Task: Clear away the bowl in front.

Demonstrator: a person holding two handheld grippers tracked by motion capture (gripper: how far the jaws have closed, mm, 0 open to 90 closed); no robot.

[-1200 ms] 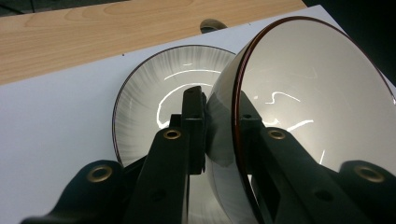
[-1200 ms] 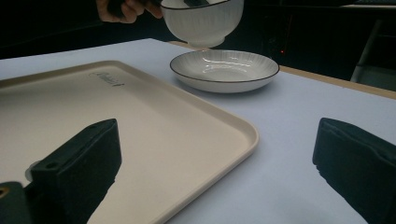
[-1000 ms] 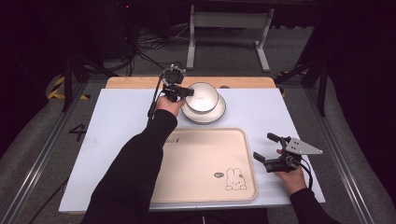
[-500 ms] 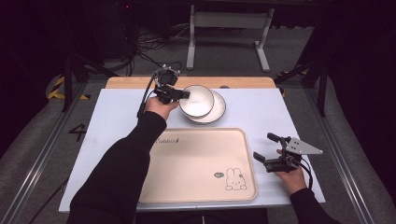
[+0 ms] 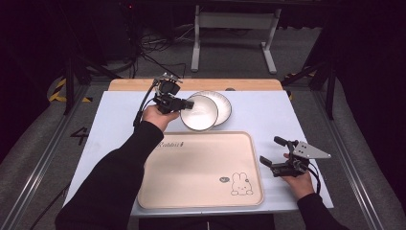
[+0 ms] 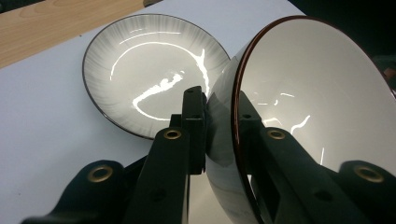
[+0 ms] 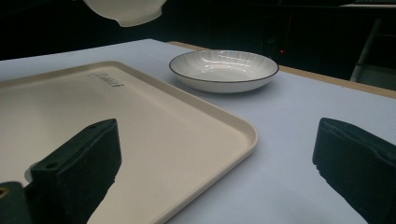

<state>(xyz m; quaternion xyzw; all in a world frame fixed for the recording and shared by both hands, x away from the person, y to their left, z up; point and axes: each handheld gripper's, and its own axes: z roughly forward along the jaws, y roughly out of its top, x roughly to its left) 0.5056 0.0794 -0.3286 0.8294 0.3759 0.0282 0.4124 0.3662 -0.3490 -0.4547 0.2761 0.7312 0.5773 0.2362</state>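
Both your grippers busy: left gripper (image 5: 181,103) clamping the white dark-rimmed bowl (image 5: 199,112), right gripper (image 5: 276,156) gaping wide beside the beige tray (image 5: 201,191).

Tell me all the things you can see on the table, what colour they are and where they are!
bowl: one, white with a dark rim, lifted off the table, pinched by its rim in the left tongs
plate: one, white with grey stripes and a dark rim, on the far middle of the table, partly behind the bowl
tray: one, beige with a small bunny drawing, near middle of the table
table: one, pale blue top, wooden strip at the far edge
left tongs: black, shut on the bowl's rim
right tongs: black, open, low over the table right of the tray
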